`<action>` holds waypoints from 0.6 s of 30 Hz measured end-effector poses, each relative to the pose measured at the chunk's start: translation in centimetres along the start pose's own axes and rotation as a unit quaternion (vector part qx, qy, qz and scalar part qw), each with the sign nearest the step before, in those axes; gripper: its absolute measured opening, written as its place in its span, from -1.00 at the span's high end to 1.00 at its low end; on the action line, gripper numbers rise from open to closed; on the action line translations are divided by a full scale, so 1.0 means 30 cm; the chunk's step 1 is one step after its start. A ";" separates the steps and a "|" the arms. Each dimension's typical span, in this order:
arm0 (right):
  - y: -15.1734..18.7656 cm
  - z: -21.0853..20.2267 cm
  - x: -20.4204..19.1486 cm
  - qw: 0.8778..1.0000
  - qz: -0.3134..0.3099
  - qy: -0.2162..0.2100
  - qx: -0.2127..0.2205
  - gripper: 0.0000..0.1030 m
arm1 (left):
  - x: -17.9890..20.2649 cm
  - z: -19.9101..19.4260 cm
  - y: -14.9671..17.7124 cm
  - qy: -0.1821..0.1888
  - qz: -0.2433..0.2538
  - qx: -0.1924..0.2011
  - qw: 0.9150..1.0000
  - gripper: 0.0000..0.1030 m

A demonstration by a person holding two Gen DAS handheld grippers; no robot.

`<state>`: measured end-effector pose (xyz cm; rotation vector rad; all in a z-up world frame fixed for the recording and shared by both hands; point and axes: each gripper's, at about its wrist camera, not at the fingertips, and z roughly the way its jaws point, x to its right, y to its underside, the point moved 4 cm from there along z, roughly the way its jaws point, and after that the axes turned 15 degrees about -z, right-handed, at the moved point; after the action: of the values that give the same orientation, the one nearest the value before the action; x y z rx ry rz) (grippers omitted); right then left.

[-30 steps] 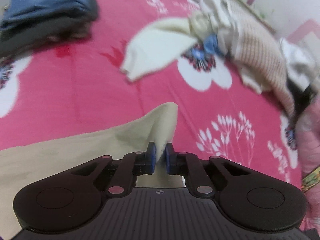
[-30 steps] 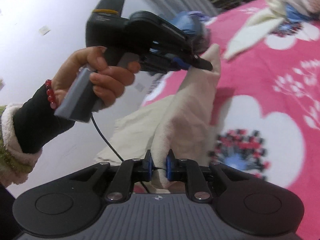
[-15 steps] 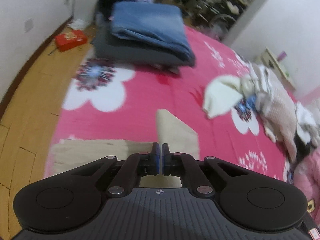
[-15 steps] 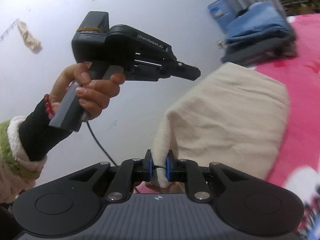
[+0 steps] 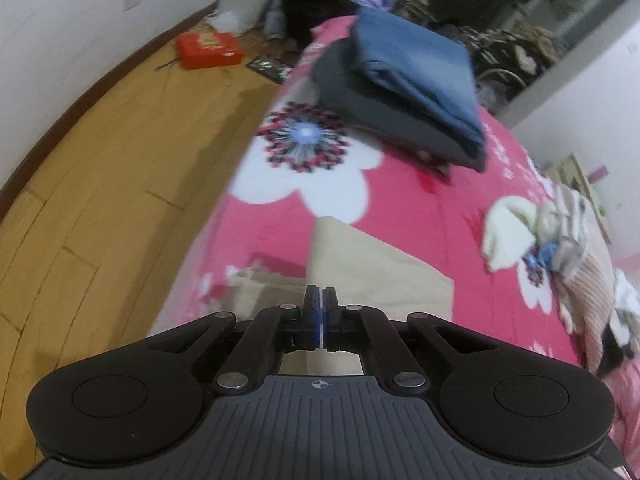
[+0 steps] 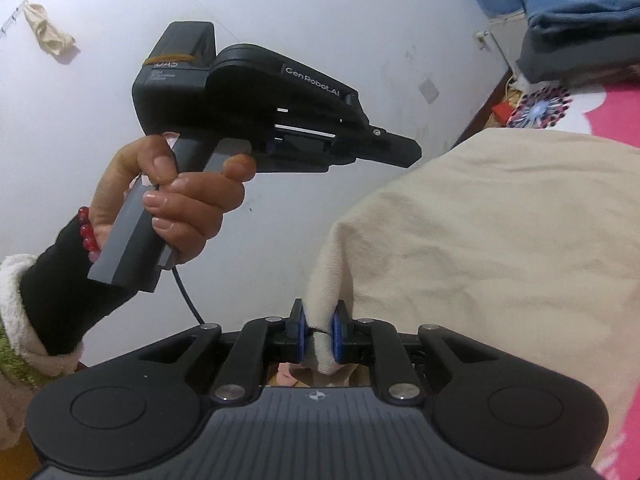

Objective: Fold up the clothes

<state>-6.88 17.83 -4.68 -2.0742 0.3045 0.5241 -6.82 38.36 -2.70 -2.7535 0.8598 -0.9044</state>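
Note:
A beige garment (image 5: 372, 276) lies partly folded on the pink flowered bed cover (image 5: 460, 200), just beyond my left gripper (image 5: 320, 304). That gripper is shut with its blue pads together and nothing between them. In the right wrist view the left gripper (image 6: 404, 152) hovers above the cloth's edge in a person's hand (image 6: 188, 200). My right gripper (image 6: 320, 330) is shut on a bunched corner of the beige garment (image 6: 480, 220), which spreads away to the right over the bed.
A folded blue and grey stack (image 5: 408, 84) sits at the bed's far end. A heap of unfolded clothes (image 5: 560, 232) lies to the right. The wooden floor (image 5: 120, 160) with a red box (image 5: 208, 50) runs left of the bed. A dark-haired person (image 5: 316, 4) is beyond.
My left gripper let go of the beige cloth's corner and shut empty. Both hands swung sideways toward the bed's edge, and the right gripper kept its hold as the cloth folded over.

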 end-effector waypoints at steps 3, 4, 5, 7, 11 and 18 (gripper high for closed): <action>0.008 0.054 -0.015 1.000 -0.013 0.010 -0.018 0.70 | -0.063 -0.001 -0.016 -0.015 -0.007 0.000 1.000 1.00; 0.009 0.074 -0.018 0.999 -0.019 0.015 -0.025 0.70 | -0.084 0.001 -0.017 -0.021 -0.008 0.002 1.000 1.00; 0.011 0.098 -0.021 0.999 -0.028 0.023 -0.032 0.70 | -0.106 0.004 -0.018 -0.026 -0.011 0.002 1.000 1.00; 0.027 0.147 -0.037 0.998 -0.038 0.037 -0.046 0.70 | -0.146 0.016 -0.014 -0.035 -0.015 -0.002 0.999 0.99; 0.079 0.243 -0.048 0.995 -0.046 0.050 -0.075 0.39 | -0.208 0.039 0.011 -0.041 -0.018 -0.018 0.999 0.87; 0.106 0.172 -0.196 0.991 -0.126 0.001 -0.048 -0.17 | -0.217 0.037 0.103 -0.050 0.034 -0.037 0.997 0.39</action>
<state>-14.61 20.59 -6.62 -2.1667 0.0160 0.3907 -11.98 39.32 -7.77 -2.7845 0.9808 -0.7303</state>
